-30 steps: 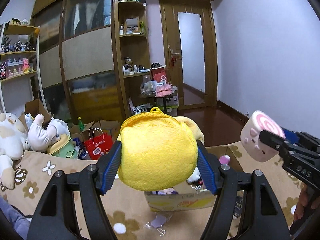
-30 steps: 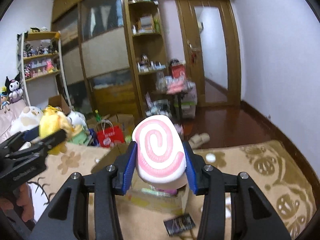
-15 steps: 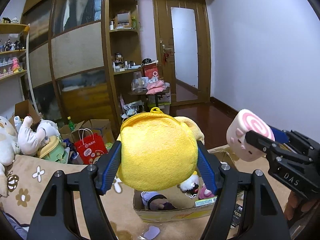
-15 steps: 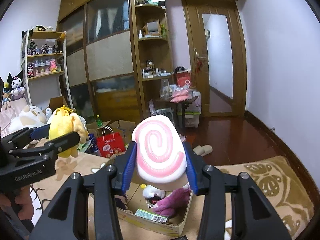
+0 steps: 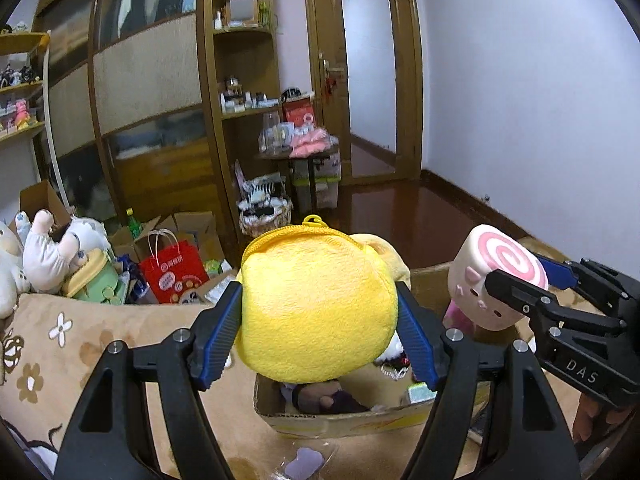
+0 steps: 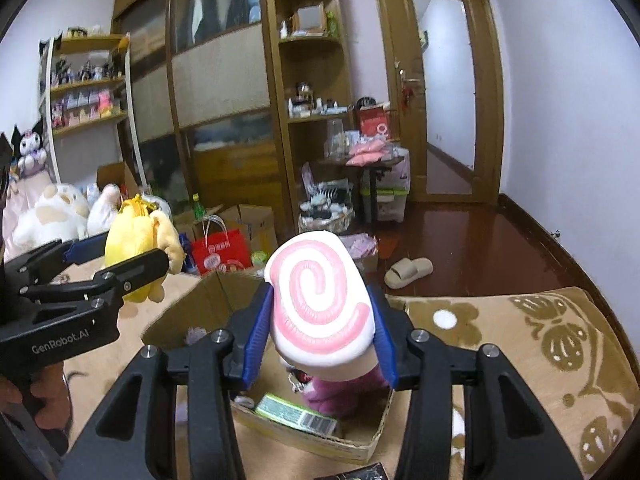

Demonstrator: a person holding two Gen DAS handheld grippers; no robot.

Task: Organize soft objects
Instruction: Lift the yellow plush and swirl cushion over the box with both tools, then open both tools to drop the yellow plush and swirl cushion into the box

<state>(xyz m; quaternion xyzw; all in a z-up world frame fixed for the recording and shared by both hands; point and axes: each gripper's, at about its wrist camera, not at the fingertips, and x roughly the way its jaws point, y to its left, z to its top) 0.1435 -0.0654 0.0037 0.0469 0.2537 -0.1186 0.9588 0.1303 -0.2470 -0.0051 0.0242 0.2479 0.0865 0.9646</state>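
Observation:
A round yellow plush [image 5: 304, 320] with a zip and loop sits between the blue pads of my left gripper [image 5: 319, 300], whose jaws are easing open while the pads still touch it. My right gripper [image 6: 320, 300] grips a white squishy roll with a pink swirl [image 6: 316, 320], and its jaws are also opening slightly. Both toys hang over an open cardboard box [image 6: 192, 304] that holds a purple plush [image 6: 336, 396] and a green packet [image 6: 296, 416]. In the left wrist view the right gripper [image 5: 516, 276] is just to the right, with the swirl roll [image 5: 476, 296] in it.
The box stands on a brown floral blanket [image 6: 520, 340]. Large plush toys [image 5: 52, 256], a red paper bag [image 5: 172, 276] and cartons crowd the far left. A slipper [image 6: 408, 272] lies on the dark wooden floor. A person's hand [image 6: 48, 400] holds the left gripper.
Both grippers have moved forward and down with their toys. The cardboard box has come closer and now lies right under them, with its inside in view.

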